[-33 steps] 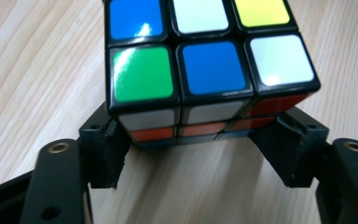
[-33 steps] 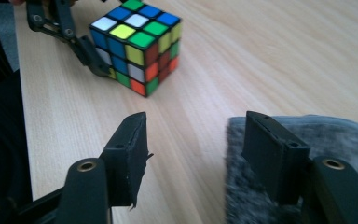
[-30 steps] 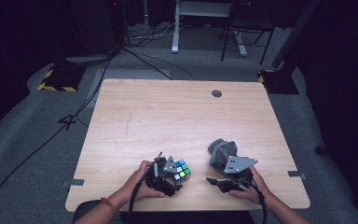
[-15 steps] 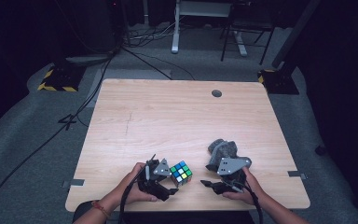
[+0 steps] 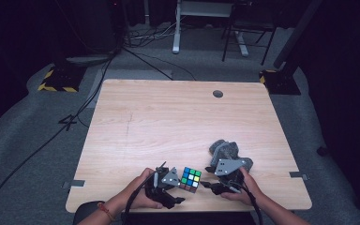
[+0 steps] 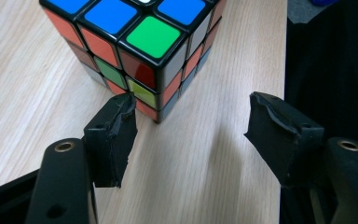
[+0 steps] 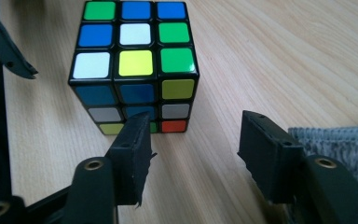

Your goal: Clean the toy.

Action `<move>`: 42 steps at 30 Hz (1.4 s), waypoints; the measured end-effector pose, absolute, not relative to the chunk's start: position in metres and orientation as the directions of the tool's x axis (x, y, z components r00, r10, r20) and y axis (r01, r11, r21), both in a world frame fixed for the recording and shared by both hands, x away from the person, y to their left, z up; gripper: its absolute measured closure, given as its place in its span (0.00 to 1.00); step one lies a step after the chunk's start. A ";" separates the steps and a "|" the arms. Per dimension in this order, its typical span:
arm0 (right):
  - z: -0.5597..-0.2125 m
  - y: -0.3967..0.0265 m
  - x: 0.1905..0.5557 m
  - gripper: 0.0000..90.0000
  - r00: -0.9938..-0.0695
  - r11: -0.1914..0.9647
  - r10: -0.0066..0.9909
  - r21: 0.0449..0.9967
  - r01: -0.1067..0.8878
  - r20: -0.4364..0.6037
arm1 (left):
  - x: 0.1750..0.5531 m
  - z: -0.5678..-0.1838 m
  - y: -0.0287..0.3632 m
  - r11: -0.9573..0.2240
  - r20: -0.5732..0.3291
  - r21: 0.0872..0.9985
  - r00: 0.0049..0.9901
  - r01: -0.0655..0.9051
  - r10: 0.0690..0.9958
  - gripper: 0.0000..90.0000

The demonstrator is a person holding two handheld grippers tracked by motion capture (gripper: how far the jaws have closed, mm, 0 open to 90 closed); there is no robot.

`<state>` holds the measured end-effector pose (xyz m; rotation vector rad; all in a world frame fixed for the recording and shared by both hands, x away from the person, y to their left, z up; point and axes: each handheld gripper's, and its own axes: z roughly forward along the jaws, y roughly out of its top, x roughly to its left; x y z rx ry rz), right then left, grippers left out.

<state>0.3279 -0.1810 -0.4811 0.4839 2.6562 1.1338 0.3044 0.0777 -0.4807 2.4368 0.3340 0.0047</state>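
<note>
- Near the front edge of the counter (image 5: 168, 117): one colour-tiled puzzle cube (image 5: 190, 179), resting flat on one face, between two hand-held grippers.
- Cube: all sides equal, so it has no long axis. The top face shows blue, green, white and yellow tiles. It sits slightly turned against the counter's edges.
- Left gripper (image 5: 177, 191): in its own view one upright corner edge of the cube (image 6: 140, 51) points towards it. Its two fingers (image 6: 114, 135) have just been closing, yet stand apart with nothing between them. One tip lies just beside the cube's lower corner.
- Right gripper (image 5: 204, 185): a flat side of the cube (image 7: 135, 65) faces it. Its two fingers (image 7: 133, 149) have also been closing and are parted and empty.
- One grey knitted cloth (image 5: 225, 150) lies just behind the right gripper.
</note>
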 end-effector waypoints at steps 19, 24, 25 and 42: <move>-0.489 -0.182 0.331 0.53 -0.938 0.661 0.344 0.721 0.208 -0.045 | 0.353 -0.480 0.055 -0.751 -0.073 0.642 0.988 0.154 0.140 0.17; -0.487 -0.183 0.332 0.53 -0.937 0.647 0.347 0.735 0.203 -0.047 | 0.353 -0.483 0.048 -0.759 -0.075 0.636 0.990 0.141 0.122 0.18; -0.486 -0.183 0.331 0.53 -0.937 0.645 0.347 0.737 0.202 -0.047 | 0.353 -0.483 0.047 -0.764 -0.083 0.630 0.990 0.142 0.116 0.18; -0.471 -0.184 0.329 0.53 -0.937 0.591 0.348 0.786 0.183 -0.044 | 0.349 -0.481 0.043 -0.766 -0.032 0.635 0.994 0.100 0.103 0.27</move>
